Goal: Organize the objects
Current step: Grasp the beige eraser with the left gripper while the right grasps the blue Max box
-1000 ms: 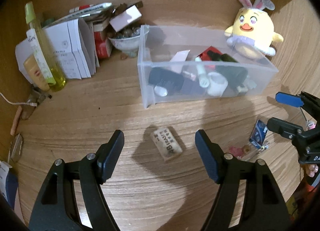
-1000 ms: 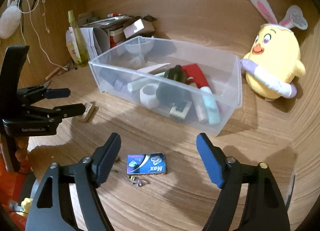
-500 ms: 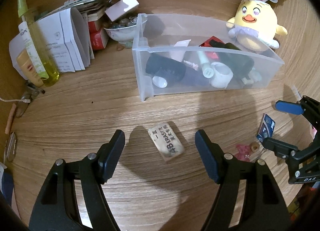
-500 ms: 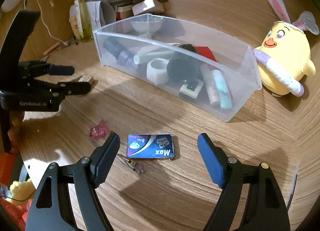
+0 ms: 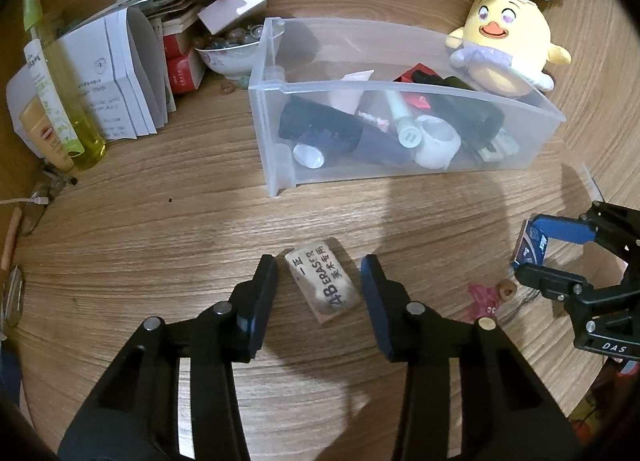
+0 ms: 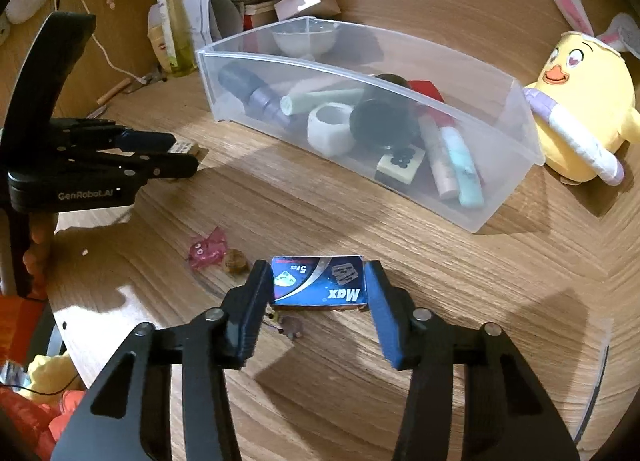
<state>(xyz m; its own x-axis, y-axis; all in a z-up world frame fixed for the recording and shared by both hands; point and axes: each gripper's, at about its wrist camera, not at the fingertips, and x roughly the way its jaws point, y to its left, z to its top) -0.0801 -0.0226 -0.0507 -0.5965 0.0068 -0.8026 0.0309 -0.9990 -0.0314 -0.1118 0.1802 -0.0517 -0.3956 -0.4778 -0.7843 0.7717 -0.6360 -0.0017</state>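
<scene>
The left tool [image 5: 318, 267] points steeply down at the bench [image 5: 168, 261], both black fingers spread evenly to either side of its midline. Its jaws have just been closing, and the eraser [image 5: 324, 285] lies askew between them, its corners right at the pads; whether the pads press on it cannot be told. From the right wrist view, fingers of the left hand [image 6: 36, 257] wrap the tool's upright handle. The right tool [image 6: 316, 271] tilts down at much the same angle. Its jaws have also just been closing, and the blue pads sit against the two short ends of the blue box [image 6: 318, 281], with no gap showing.
</scene>
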